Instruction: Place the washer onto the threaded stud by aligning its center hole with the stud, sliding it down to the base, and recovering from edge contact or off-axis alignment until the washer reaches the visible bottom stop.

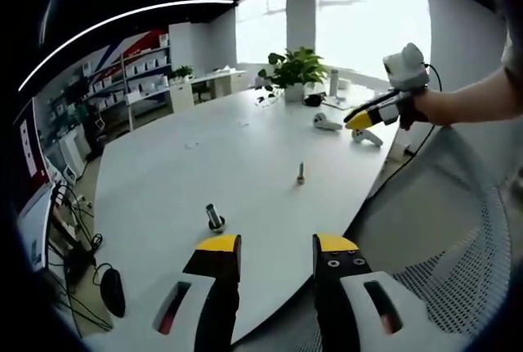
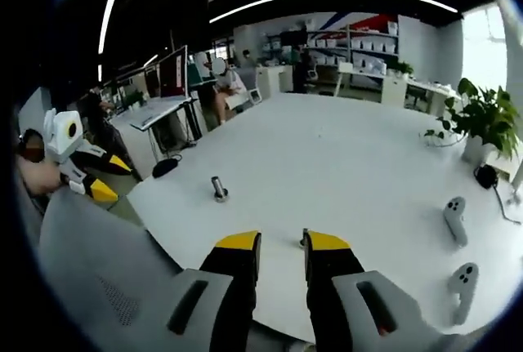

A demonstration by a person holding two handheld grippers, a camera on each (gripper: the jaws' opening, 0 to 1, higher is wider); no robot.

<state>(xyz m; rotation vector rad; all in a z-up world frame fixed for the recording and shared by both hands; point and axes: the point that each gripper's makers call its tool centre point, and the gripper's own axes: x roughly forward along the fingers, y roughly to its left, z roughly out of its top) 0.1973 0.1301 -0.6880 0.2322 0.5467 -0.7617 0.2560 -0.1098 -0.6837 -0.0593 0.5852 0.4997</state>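
1. As I look along my left hand-held gripper (image 1: 276,247), its two yellow-tipped jaws stand apart with nothing between them; they hang over the near edge of the white table (image 1: 204,164).
2. In the left gripper view the threaded stud (image 1: 301,174) stands upright near the middle of the table; a short dark cylinder (image 1: 215,218) stands nearer to my left jaws, well apart from the stud.
3. I cannot make out the washer in either view; it is too small to tell.
4. My right hand-held gripper (image 2: 282,244) is also open and holds nothing; in the right gripper view the stud (image 2: 303,240) peeks out between the tips, partly hidden.
5. In the left gripper view the right hand-held gripper (image 1: 356,121) hovers above the far side, near two white controllers (image 1: 327,123); a potted plant (image 1: 294,70) stands behind.
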